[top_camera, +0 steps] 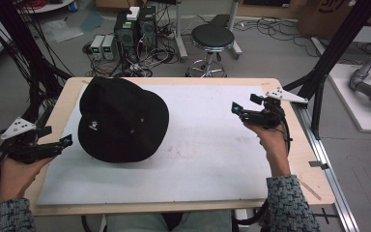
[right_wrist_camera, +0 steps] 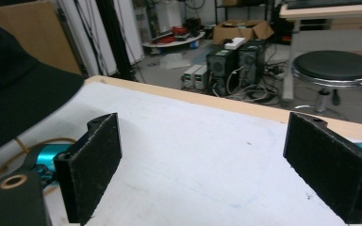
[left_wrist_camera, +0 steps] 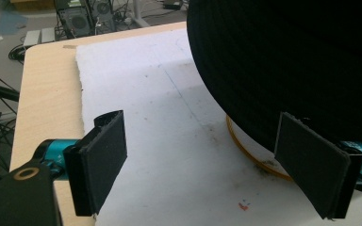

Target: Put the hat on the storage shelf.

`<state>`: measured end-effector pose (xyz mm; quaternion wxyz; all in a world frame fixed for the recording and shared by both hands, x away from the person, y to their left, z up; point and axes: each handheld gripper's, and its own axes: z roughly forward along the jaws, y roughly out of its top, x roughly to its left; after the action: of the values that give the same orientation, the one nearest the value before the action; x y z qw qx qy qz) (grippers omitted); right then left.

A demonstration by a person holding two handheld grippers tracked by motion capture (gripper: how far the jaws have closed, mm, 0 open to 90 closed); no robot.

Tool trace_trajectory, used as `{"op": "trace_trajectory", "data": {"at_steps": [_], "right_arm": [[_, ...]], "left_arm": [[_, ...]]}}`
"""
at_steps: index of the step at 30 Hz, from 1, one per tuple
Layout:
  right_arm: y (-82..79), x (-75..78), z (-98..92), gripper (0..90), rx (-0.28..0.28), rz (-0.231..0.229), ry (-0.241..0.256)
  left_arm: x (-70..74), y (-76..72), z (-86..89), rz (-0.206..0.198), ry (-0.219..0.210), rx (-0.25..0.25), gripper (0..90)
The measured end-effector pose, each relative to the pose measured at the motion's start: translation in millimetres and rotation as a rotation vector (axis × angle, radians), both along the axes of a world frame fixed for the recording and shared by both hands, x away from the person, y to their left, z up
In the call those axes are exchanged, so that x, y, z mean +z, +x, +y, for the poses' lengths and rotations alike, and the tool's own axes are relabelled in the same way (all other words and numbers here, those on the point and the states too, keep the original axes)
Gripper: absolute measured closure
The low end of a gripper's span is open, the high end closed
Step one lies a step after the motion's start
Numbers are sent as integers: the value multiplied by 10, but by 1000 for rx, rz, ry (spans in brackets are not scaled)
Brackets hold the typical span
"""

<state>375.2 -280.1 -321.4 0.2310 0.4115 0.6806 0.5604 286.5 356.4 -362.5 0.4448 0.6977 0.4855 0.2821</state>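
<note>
In the high view, a black hat (top_camera: 121, 119) lies on a white mat (top_camera: 198, 145) that covers most of a wooden table (top_camera: 302, 159). The hat sits on the mat's left half, toward the far edge, brim down, with a small white logo facing the person. The left gripper (top_camera: 66, 141) is held at the table's left edge, just beside the hat's brim but apart from it, its tip pointing at the hat. The right gripper (top_camera: 235, 108) is held over the right side of the mat, well apart from the hat, pointing left. A grey plate tops each gripper. Beyond the table stand a round black stool (top_camera: 212, 37) and two computer towers (top_camera: 136, 25) among cables.

In the left gripper view, the two jaws stand wide apart with nothing between them but mat. The hat (left_wrist_camera: 287, 66) fills the upper right, its edge just beyond the right jaw. A thin yellow ring (left_wrist_camera: 250, 150) shows on the mat under the brim.

In the right gripper view, the jaws are likewise spread wide over bare mat (right_wrist_camera: 198, 155), holding nothing. The hat (right_wrist_camera: 14, 89) is at the far left, the stool (right_wrist_camera: 337, 68) and towers (right_wrist_camera: 235, 61) past the table's edge.
</note>
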Motion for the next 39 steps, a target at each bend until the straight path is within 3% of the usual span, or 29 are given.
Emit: {"op": "trace_trajectory", "data": {"at_steps": [5,12,23,39], "right_arm": [[-101,-136,-177,110,-30,23,-53],[-207,-244,-334,110,-55,43,-40],[-266,-250,-352,110,-49,59,-65],[-250,-252,-321,110,-26,58,-59]], "left_arm": [[-2,30,-12,0,1,-4,178],[55,66,-49,-14,5,-12,177],[89,141,-82,-26,3,-28,177],[89,113,-74,-27,5,-26,177]]}}
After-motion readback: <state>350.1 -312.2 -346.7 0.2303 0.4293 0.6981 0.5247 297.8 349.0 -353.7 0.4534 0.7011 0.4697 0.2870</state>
